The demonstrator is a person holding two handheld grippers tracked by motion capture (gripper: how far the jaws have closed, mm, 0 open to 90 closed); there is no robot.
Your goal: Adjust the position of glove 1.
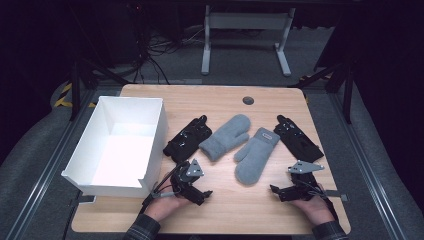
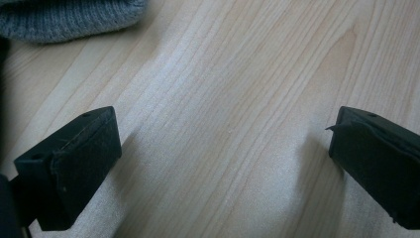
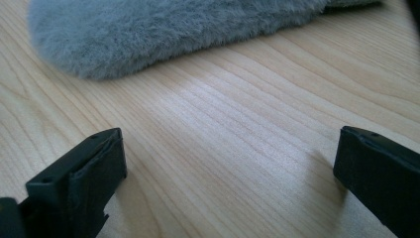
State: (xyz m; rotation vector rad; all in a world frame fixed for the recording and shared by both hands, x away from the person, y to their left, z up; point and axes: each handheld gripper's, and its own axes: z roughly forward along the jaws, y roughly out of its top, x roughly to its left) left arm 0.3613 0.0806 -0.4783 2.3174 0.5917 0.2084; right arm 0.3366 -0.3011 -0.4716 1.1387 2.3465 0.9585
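Resting wide open and empty, both grippers — left [image 1: 202, 192], right [image 1: 277, 191] — face grey mittens [image 1: 256, 154]; the high view adds a white box [image 1: 150, 125].

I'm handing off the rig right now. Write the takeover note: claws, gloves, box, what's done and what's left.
Left claw: open, holding nothing, low over the table's near edge by the white box.
Right claw: open, holding nothing, just short of the right grey mitten.
Gloves: left black glove, left grey mitten, right grey mitten and right black glove lie in a row on the table.
Done: nothing; the box has no gloves in it.
Left: probably moving all four gloves into the box.
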